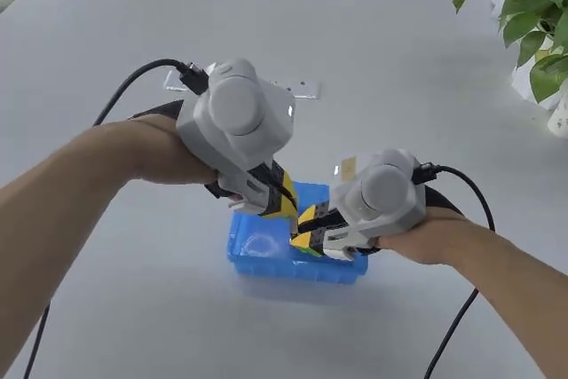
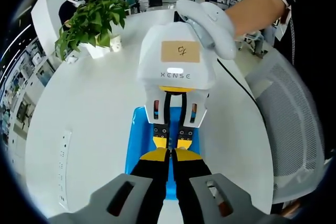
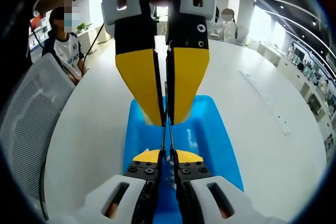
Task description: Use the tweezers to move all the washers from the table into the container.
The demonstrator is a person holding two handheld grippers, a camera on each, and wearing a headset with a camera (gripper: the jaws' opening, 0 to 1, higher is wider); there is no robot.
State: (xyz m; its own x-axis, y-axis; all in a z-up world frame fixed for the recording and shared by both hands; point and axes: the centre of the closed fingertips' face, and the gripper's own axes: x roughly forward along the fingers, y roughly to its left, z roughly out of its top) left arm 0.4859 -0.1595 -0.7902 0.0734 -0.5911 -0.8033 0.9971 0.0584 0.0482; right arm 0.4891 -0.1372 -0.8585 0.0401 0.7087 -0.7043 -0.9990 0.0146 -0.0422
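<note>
1. On the left, a person's hand brings in the left gripper, a white-bodied tool with black jaws tipped in yellow, slanting down toward the middle of the pale grey table. Its jaws stand pressed almost together with only a sliver between them. In the right gripper view they look to be pinching one end of the thin metal tweezers.
2. The tweezers run as a narrow strip from the left gripper's tips to the tips of the gripper facing it. They hang just above the shallow blue plastic container, which sits on the table directly under both grippers. Whether a washer rides at the tweezer points is too small to tell.
3. I would expect the tweezers to be light, springy and slick, and apt to twist or slide between flat pads. They want holding mid-shank, squeezed across the two blades, with the points left free. Washers ought to be small, flat, hard and slippery, so a pinch across the ring through the hole seems surer than one on the outer edge.
4. The right gripper, of the same white, black and yellow make, meets the left one nose to nose over the container. Its jaws are closed down on the other end of the tweezers with no gap to speak of.
5. Far to the right, a leafy green potted plant stands at the table's edge, well apart from the work
</note>
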